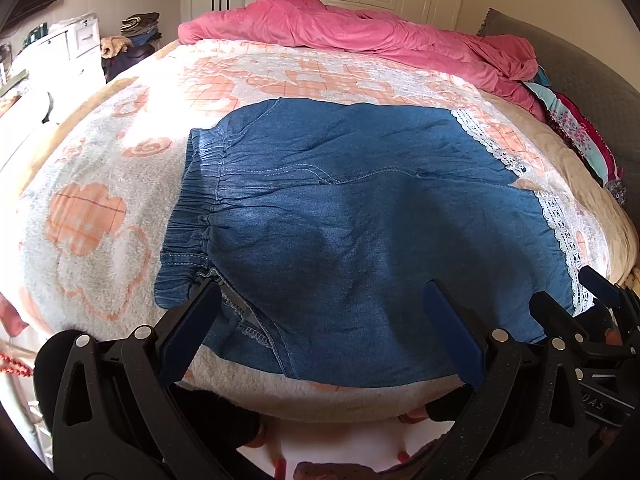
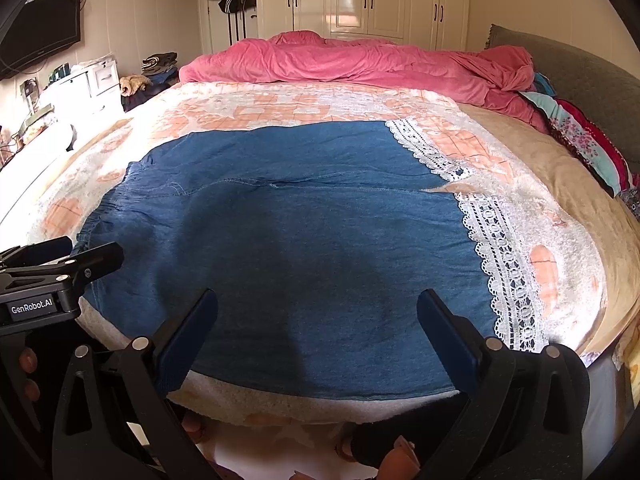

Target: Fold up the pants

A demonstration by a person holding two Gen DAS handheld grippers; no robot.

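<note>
**Taking the near edge of the pants with both grippers**

The bed [image 2: 568, 168], covered by a fleecy blanket [image 2: 532, 216] with a peach pattern, fills both views. A pink duvet [image 2: 360, 60] is bunched along its far side, well apart from the work.

The pants [image 2: 304, 220], blue denim-look cloth, lie spread flat on the blanket with the legs side by side, running left to right. The elastic waistband [image 1: 188, 216] is at the left end and the white lace hems [image 2: 504, 272] are at the right. The near long edge lies just inside the blanket's front edge.

Both tools hover over that near edge. The left gripper [image 1: 324, 292] has its jaws spread wide and grasps nothing; its left finger sits near the waistband corner, where the cloth is turned up and shows an inside seam [image 1: 248, 320]. The right gripper [image 2: 318, 300] is likewise released and empty, over the near leg.

Judgement: the first fold looks not yet made, and the likely step is laying the near leg over the far one.

To do it well:
1. Move the 2 grippers well apart, 1 near the waistband, 1 near the lace hem.
2. Flatten the turned-up corner before pinching.
3. Pinch only the near leg, both layers of it.
4. Lift both ends level and carry them over together, so the lace hems meet.
</note>
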